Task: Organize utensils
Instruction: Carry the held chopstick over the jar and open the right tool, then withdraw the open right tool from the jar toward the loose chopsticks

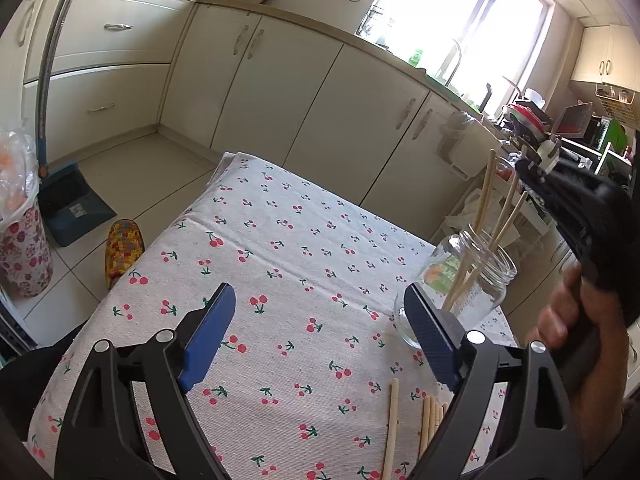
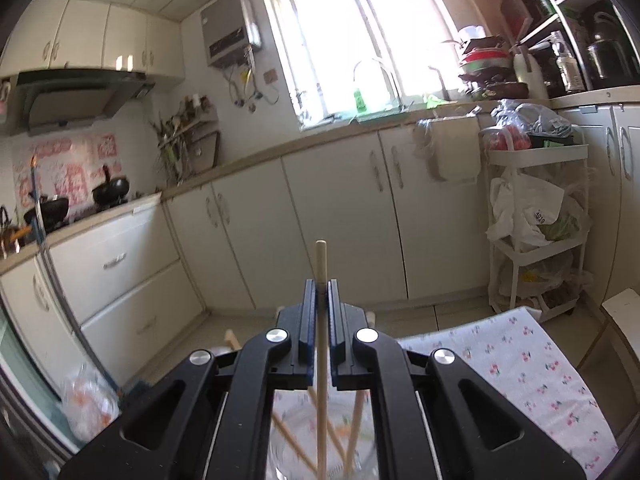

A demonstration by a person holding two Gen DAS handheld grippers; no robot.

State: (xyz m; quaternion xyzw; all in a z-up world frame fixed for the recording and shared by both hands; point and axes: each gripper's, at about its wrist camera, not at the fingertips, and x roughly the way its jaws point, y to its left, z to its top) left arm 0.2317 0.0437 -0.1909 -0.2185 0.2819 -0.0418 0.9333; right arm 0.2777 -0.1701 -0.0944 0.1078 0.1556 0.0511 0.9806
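Chopstick (image 2: 321, 280), pale round wood, stands pinched in right gripper (image 2: 321, 300) over glass jar (image 1: 464, 280); left gripper (image 1: 320, 320) spread.

Cream kitchen cabinets (image 2: 340, 216) under a bright window (image 2: 360, 36), tiled floor (image 1: 132, 184)

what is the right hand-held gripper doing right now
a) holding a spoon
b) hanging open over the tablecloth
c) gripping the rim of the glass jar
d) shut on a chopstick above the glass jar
d: in the right wrist view the right hand-held gripper has its jaws closed on a wooden chopstick that runs down toward the glass jar, which already holds other chopsticks.
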